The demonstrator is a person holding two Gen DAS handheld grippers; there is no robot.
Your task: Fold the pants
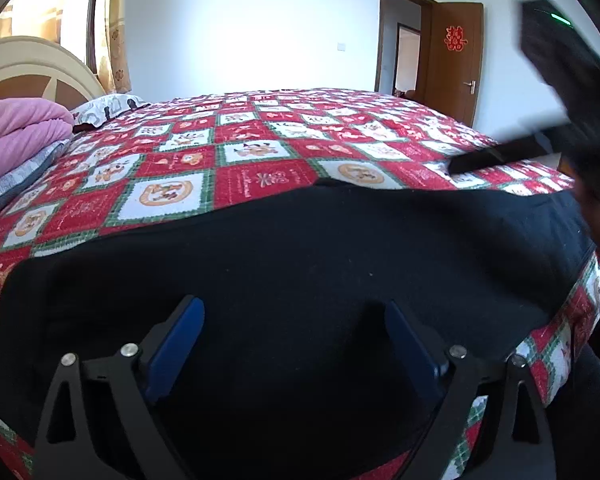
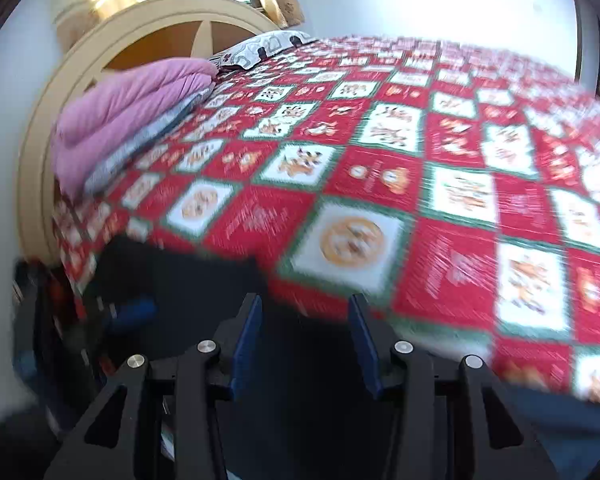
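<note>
Black pants [image 1: 300, 264] flat on bedspread [image 1: 260, 148]

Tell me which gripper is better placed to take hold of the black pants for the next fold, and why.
Left, probably. The left gripper hangs right over the black pants on the quilt, jaws wide with nothing between them. The right gripper sits at the pants' edge, its view blurred, jaws narrower.

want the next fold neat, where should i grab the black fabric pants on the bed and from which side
Grip the black fabric pants at the left end's rounded edge, coming from the left. They lie flat, lengthwise across the red checked quilt, so that end could probably lift over toward the right.
</note>
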